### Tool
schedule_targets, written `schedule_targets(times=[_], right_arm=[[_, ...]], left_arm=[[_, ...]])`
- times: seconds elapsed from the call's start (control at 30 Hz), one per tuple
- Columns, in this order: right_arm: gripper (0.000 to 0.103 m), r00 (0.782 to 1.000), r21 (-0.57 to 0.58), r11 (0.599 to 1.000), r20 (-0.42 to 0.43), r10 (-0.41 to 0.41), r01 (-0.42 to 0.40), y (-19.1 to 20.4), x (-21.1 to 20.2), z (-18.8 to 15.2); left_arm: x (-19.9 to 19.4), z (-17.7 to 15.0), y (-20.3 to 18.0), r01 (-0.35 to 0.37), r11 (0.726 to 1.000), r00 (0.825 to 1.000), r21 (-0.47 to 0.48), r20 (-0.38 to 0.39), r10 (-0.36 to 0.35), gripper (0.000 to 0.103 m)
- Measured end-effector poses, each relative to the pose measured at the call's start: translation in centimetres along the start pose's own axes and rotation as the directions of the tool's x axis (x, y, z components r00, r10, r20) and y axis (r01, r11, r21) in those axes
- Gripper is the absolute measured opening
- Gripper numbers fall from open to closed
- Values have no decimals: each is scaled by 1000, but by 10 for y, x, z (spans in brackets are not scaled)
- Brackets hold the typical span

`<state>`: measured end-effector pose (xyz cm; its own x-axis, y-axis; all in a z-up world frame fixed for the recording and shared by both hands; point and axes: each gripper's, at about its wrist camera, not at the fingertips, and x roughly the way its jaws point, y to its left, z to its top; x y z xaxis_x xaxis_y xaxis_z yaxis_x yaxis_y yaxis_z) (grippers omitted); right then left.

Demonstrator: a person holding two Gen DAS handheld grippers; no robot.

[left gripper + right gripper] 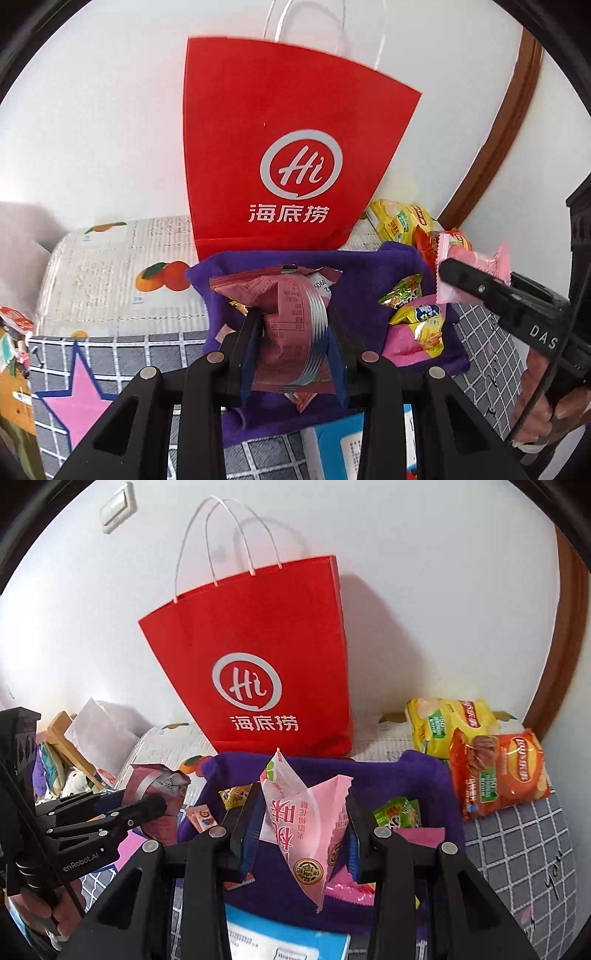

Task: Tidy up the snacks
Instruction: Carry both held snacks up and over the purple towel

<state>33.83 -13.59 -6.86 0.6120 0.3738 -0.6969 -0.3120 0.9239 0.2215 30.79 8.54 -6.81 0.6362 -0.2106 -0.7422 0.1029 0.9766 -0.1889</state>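
The left tongs (295,332) pinch a maroon packet (291,325), held upright between the blue-padded jaws above the near left part of a purple tray (362,266). The right tongs (303,827) pinch a pink packet (306,823), tilted, over the middle of the same tray (424,771).

In the tray lie small sweets: a green wrapper (400,291) and a yellow wrapper (424,321) on its right side, with a pink patch (400,347) beneath them.

Behind the tray stands a red bag (280,147) with white handles, upright against the white wall (92,110). To the right of the bag, beside the tray's far right corner, a yellow chip bag (447,723) lies partly under an orange chip bag (498,771).

The tabletop carries a grey checked cloth (517,834) with a pink star (79,402) on the left, and a fruit-printed newspaper cloth (122,273) behind it. A blue box (288,941) lies just before the tray's near edge.
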Motion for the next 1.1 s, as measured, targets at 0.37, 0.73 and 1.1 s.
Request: schedule_targets(times=[0.37, 0.73, 1.1], right_arm=[[38, 998, -6, 1000, -67, -3, 2, -17, 33, -12], [38, 997, 7, 1000, -81, -3, 4, -22, 36, -13], [38, 996, -5, 1000, -82, -25, 25, -23, 33, -12]], left_arm=[[35, -13, 10, 22, 999, 998, -29, -66, -24, 32], [39, -14, 3, 19, 1000, 997, -8, -70, -20, 32], [38, -15, 4, 14, 1000, 997, -16, -71, -15, 32]])
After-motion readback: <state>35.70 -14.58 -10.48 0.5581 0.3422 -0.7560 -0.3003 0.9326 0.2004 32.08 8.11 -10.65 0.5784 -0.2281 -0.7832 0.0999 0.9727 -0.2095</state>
